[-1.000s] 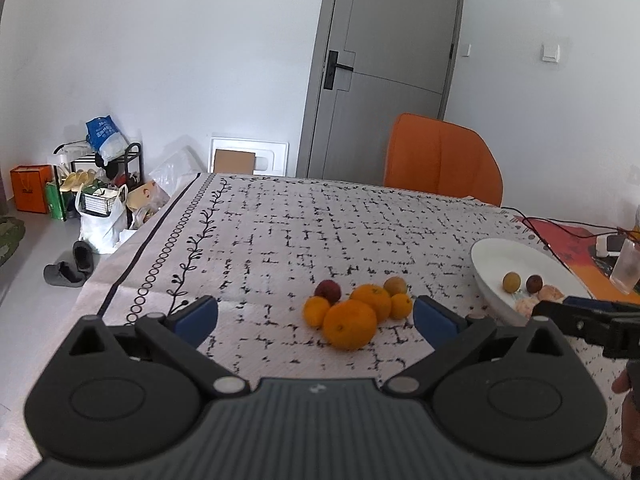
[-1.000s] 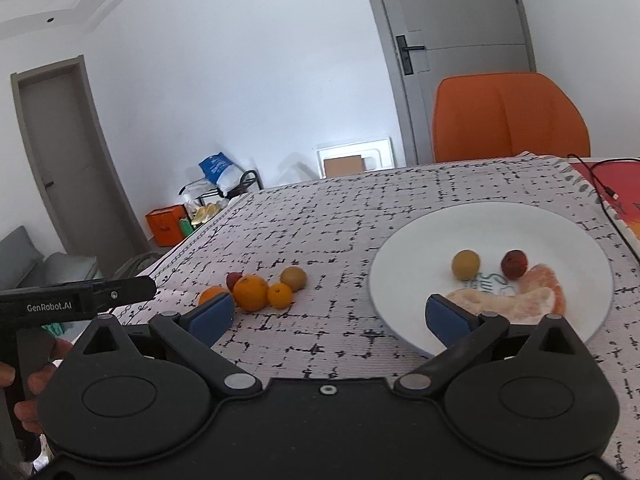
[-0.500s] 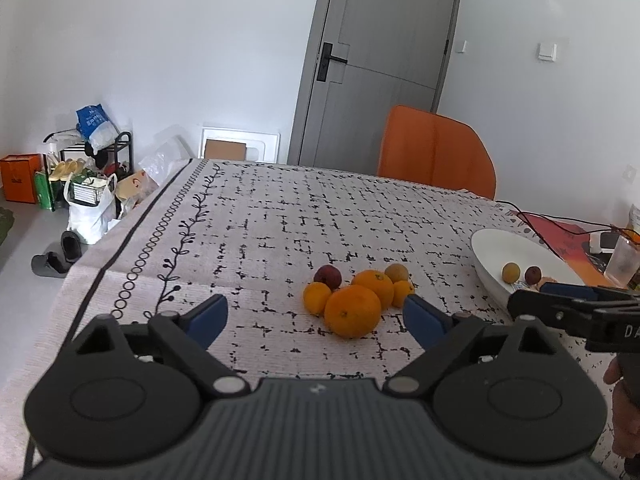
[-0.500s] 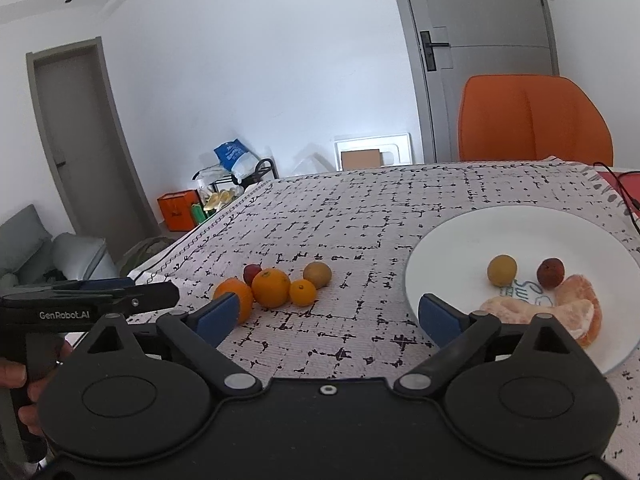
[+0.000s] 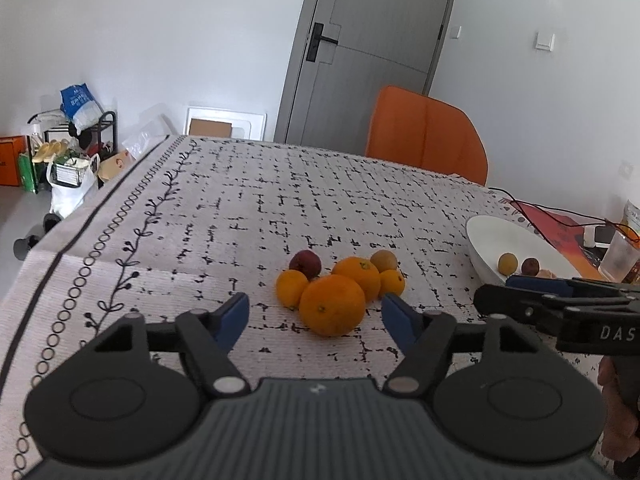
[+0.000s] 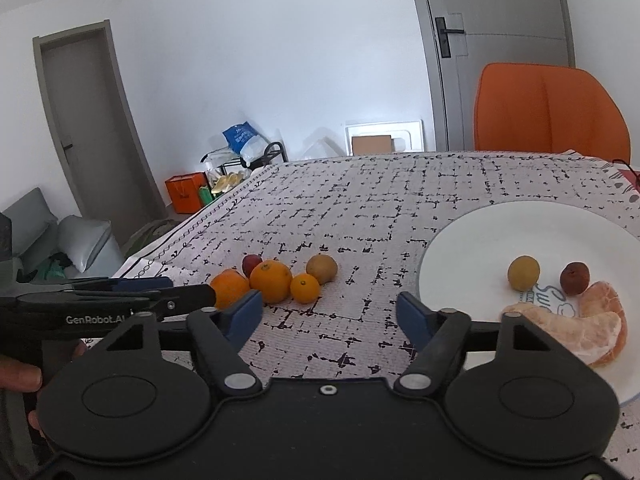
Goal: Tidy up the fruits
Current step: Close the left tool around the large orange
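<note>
The fruit cluster (image 5: 340, 284) is the landmark: 6 pieces lie bunched and touching on the patterned tablecloth (image 5: 248, 208). The largest orange (image 5: 332, 305) sits at the near side, a second orange (image 5: 357, 276) just behind it, 1 small mandarin (image 5: 291, 288) to its left and another (image 5: 392, 282) to its right; a dark red plum (image 5: 305, 263) and a brownish round fruit (image 5: 383, 260) lie at the far side.

The left gripper (image 5: 316, 312) hangs just before the cluster, blue pads spread wide, the largest orange between them but touched by neither. The right gripper (image 6: 330, 312) is also spread, holding nothing, its pads over bare cloth to the right of the cluster.

Right of the cluster, with a strip of bare cloth between, sits the white plate (image 6: 520, 232), holding 1 yellow fruit (image 6: 523, 273), 1 dark red fruit (image 6: 574, 278) and peeled citrus segments (image 6: 592, 326). Beyond the cluster the cloth runs open to the far table edge, where an orange chair (image 5: 426, 140) stands. Left of the cluster, open cloth reaches the bordered edge (image 5: 100, 248), which falls away to the floor.
</note>
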Demonstrator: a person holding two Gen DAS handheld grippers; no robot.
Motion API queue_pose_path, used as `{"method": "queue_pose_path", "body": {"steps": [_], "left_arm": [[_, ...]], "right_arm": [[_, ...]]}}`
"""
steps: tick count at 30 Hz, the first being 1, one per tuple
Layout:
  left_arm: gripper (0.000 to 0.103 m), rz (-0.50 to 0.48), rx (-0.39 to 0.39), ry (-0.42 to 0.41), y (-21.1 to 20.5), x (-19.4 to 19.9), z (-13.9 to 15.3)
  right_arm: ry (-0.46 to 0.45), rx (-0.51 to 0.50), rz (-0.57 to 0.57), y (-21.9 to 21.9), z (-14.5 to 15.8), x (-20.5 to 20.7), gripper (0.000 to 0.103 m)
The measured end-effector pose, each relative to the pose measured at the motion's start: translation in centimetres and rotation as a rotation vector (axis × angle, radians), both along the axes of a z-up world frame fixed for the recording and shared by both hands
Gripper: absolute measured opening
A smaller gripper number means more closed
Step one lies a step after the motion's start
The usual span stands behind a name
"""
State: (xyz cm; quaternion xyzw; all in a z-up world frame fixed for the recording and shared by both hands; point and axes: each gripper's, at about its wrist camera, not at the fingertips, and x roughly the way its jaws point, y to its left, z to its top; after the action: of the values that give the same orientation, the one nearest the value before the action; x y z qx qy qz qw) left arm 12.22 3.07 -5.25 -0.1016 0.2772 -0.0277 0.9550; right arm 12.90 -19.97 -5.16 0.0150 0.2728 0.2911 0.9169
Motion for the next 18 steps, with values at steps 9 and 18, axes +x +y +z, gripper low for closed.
{"method": "queue_pose_path", "body": {"steps": [9, 18], "left_arm": [[0.064, -0.016, -0.001, 0.052, -1.0, 1.9, -1.2], [0.041, -0.014, -0.025, 0.04, -0.3, 1.8, -1.3]], "right_arm": [[0.019, -0.016, 0.022, 0.5, -0.4, 0.8, 0.055], [0.031, -0.06, 0.027, 2.0, -0.8, 2.0, 0.052]]}}
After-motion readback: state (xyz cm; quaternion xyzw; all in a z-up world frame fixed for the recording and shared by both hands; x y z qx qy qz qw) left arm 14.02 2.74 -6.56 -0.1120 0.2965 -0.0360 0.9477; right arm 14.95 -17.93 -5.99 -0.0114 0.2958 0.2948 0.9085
